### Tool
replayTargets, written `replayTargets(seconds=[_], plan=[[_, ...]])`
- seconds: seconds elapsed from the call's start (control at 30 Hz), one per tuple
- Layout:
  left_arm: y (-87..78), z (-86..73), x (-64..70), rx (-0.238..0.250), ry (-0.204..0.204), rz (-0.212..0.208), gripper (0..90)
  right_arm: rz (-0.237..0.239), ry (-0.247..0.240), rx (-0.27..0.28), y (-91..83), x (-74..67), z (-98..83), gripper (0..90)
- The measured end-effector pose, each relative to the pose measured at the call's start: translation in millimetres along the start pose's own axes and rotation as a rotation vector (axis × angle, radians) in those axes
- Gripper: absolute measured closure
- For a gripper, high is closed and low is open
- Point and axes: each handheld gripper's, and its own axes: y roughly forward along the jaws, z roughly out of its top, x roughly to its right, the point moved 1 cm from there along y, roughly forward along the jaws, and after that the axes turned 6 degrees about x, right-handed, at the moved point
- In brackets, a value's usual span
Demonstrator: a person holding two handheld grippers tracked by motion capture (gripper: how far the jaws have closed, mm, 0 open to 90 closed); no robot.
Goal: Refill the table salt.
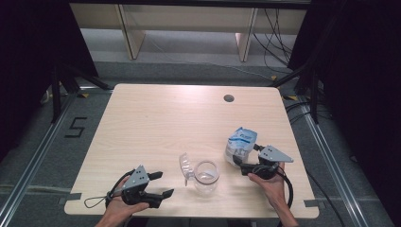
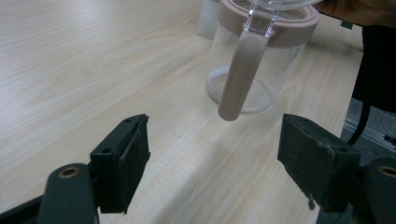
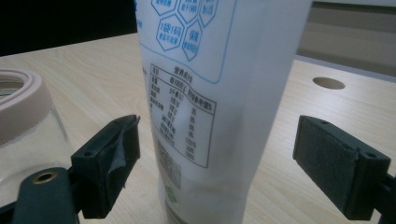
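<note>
The pouch (image 3: 210, 93) stands upright on the desk (image 1: 156, 118), just right of the jar (image 1: 206, 177), between the right gripper's (image 3: 215, 163) spread jaws, which grasp nothing yet. The left gripper (image 2: 215, 158), jaws also released, hangs near the jar's left side. The soft pouch could buckle or tip when squeezed, and a tipping pouch might knock the jar, whose lid (image 1: 185, 166) stands open.

Pouch (image 3: 219, 93) top and base cut off by the frame; small print too blurred to read.
</note>
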Motion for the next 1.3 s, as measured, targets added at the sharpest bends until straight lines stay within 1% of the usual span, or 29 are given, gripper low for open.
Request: replayTargets(seconds=[0.03,0.13,0.17,0.2,0.23,0.27,0.3,0.33,0.4,0.43,0.53,0.6,0.67,0.7,0.73,0.77,0.8,0.83,0.93,0.97,1.0,1.03,1.07,1.1,1.13,1.17,1.2,1.23,1.3], plan=[[-0.1,0.5,-1.1,0.0,0.021,-0.007,24.3,-0.006,-0.007,-0.004,1.4,0.7,-0.8,15.7],[-0.1,0.4,-0.9,-0.002,0.019,-0.004,24.4,0.0,-0.032,-0.016,6.9,0.8,-2.8,15.7],[0.0,0.2,-0.6,-0.002,0.011,-0.001,24.4,0.002,-0.022,-0.022,7.1,0.7,-2.6,15.7],[0.0,0.5,-1.3,-0.004,0.02,-0.006,24.4,0.015,-0.025,-0.007,10.0,0.9,-3.2,15.7],[-0.1,0.5,-1.3,-0.003,0.019,-0.005,24.4,0.009,-0.019,-0.028,9.3,-0.6,-2.9,15.7],[-0.1,0.5,-1.2,-0.003,0.019,-0.005,24.5,0.009,-0.007,-0.027,9.8,-2.2,-3.3,15.7],[0.1,0.3,-1.2,0.002,0.019,-0.006,24.5,0.003,-0.008,-0.02,10.7,-2.5,-3.5,15.7],[0.1,0.3,-1.2,0.001,0.018,-0.007,24.5,0.022,-0.02,-0.009,12.6,-0.6,-3.6,15.7],[0.3,-0.1,0.0,0.004,-0.001,0.002,24.5,0.002,-0.03,-0.008,13.0,0.3,-3.6,15.7],[0.3,-0.1,0.0,0.003,0.0,0.002,24.6,0.016,-0.025,-0.006,13.9,0.3,-3.8,15.7],[0.3,0.2,-0.5,0.001,0.011,0.003,24.6,-0.004,-0.028,-0.022,13.2,1.5,-4.0,15.8],[0.1,0.3,-0.6,0.0,0.01,0.004,24.6,-0.015,-0.02,-0.001,15.0,1.6,-4.0,15.9],[0.6,0.2,-0.5,0.007,0.005,-0.002,24.6,-0.021,-0.019,0.001,15.6,1.3,-4.1,15.8],[0.3,0.2,-0.8,0.003,0.01,-0.002,24.6,-0.012,-0.015,-0.012,15.7,1.2,-3.9,15.8],[0.3,0.2,-0.8,0.003,0.011,-0.003,24.6,-0.019,0.003,-0.012,15.8,-0.3,-4.3,15.9],[0.2,0.3,-0.7,0.002,0.011,-0.003,24.6,-0.009,-0.006,0.0,17.3,0.4,-4.4,15.9],[0.2,0.3,-0.7,0.002,0.011,-0.002,24.6,-0.02,-0.016,-0.003,17.4,0.5,-4.7,15.9],[0.1,0.3,-0.7,0.002,0.011,-0.003,24.6,-0.013,0.001,0.007,19.1,-0.5,-5.1,15.9],[0.4,0.2,-0.7,0.005,0.01,-0.003,24.6,-0.023,-0.011,-0.005,18.5,-1.3,-4.7,16.0],[0.4,0.1,-0.5,0.004,0.008,-0.001,24.6,-0.02,-0.003,0.002,19.6,-2.6,-5.1,16.0],[0.4,-0.1,0.0,0.003,0.0,0.001,24.6,-0.014,-0.021,0.004,21.2,-2.0,-5.2,16.1],[0.3,0.3,-0.5,0.003,0.013,-0.003,24.6,0.002,-0.003,-0.011,21.2,-2.6,-5.6,16.2],[0.2,0.2,-0.4,0.003,0.012,-0.002,24.6,0.005,-0.01,-0.002,23.2,-3.5,-6.6,16.4],[0.2,0.2,-0.4,0.003,0.011,-0.002,24.6,0.005,-0.028,-0.02,22.6,-2.7,-6.7,16.5],[0.2,0.2,-0.5,0.002,0.012,-0.002,24.6,-0.004,-0.028,-0.014,24.1,-4.0,-7.1,16.9],[0.1,0.2,-0.3,0.001,0.008,0.003,24.6,-0.001,-0.021,-0.019,24.3,-4.3,-7.2,17.3],[0.2,0.2,-0.6,0.0,0.013,-0.001,24.6,0.009,-0.021,-0.004,25.8,-4.4,-7.8,17.9],[-0.1,0.2,-0.2,-0.002,0.012,0.004,24.6,0.009,-0.02,-0.007,26.1,-4.4,-8.0,18.7],[0.0,0.2,-0.2,-0.002,0.012,0.004,24.6,-0.013,-0.02,-0.004,26.9,-4.7,-8.7,19.9]])
